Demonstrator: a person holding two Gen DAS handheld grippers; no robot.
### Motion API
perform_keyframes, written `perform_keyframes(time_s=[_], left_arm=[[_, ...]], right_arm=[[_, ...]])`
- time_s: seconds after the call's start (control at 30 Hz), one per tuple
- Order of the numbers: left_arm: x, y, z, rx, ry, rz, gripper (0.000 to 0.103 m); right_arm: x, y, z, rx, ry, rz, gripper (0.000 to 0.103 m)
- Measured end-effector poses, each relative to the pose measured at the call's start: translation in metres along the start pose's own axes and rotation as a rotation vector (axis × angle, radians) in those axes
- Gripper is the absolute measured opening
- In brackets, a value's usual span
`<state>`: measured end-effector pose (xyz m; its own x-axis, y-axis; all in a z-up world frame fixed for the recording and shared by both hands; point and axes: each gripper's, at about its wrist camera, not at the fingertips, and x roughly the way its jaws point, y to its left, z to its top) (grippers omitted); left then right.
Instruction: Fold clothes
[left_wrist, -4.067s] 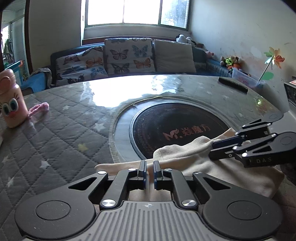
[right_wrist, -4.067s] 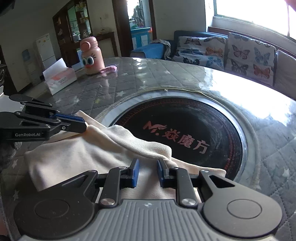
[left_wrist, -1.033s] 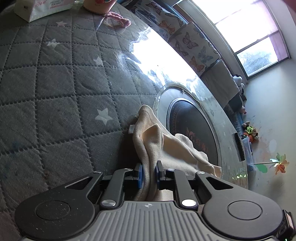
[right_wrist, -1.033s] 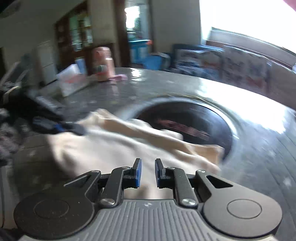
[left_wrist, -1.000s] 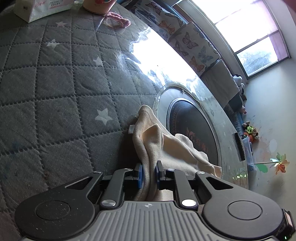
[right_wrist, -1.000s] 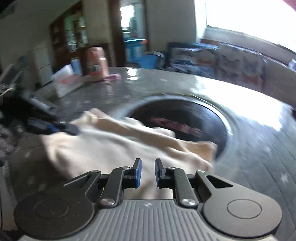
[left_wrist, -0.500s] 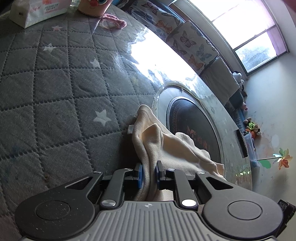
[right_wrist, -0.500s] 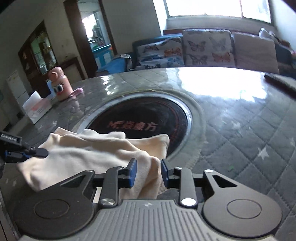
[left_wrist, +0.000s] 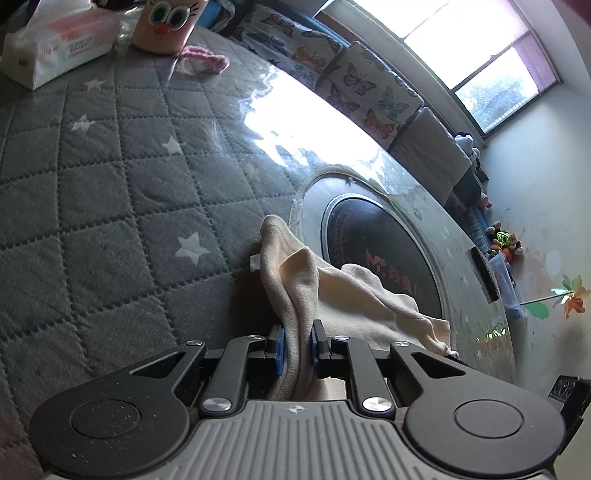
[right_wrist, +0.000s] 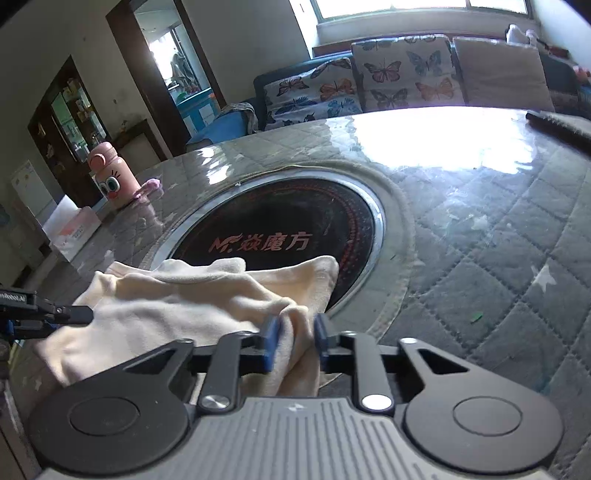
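A cream cloth garment (left_wrist: 332, 291) lies bunched on the quilted grey table, partly over the black round hob. My left gripper (left_wrist: 295, 345) is shut on a fold of the garment at its near left end. My right gripper (right_wrist: 295, 339) has its jaws slightly apart with a fold of the cream garment (right_wrist: 177, 306) between them, at its right end. The left gripper (right_wrist: 44, 314) also shows at the left edge of the right wrist view, on the garment's far side.
A black round hob (right_wrist: 280, 236) is set in the table's middle. A pink cartoon bottle (right_wrist: 110, 177), a pink hair tie (left_wrist: 203, 61) and a tissue box (left_wrist: 59, 44) stand at the far left. A black remote (right_wrist: 557, 125) lies at the far right.
My right gripper has swung round and its jaws have opened a little around the garment's right fold. My left gripper keeps its grip and has tilted slightly toward the far left items.
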<state>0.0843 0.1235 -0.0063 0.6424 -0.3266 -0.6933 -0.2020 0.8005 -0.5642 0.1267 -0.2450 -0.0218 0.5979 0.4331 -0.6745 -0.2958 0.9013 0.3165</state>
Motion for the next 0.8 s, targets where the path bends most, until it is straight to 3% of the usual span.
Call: perform_keyframes(time_s=[0.17,0.4,0.8], left_arm=[[-0.011,-0.001,0.001,0.027,-0.026,-0.023,0.014],[-0.041,0.007,0.008,0.032,-0.096,-0.034,0.014],[-0.110,0.049,0.042,0.003,-0.280,0.065,0.014]], right_arm=[[-0.009,0.011,0.005,0.000,-0.034,0.005,0.010],[-0.018,0.053,0.030,-0.097,-0.086,0.062,0.009],[0.026,0.137,0.076,-0.227,-0.109,0.209,0.009]])
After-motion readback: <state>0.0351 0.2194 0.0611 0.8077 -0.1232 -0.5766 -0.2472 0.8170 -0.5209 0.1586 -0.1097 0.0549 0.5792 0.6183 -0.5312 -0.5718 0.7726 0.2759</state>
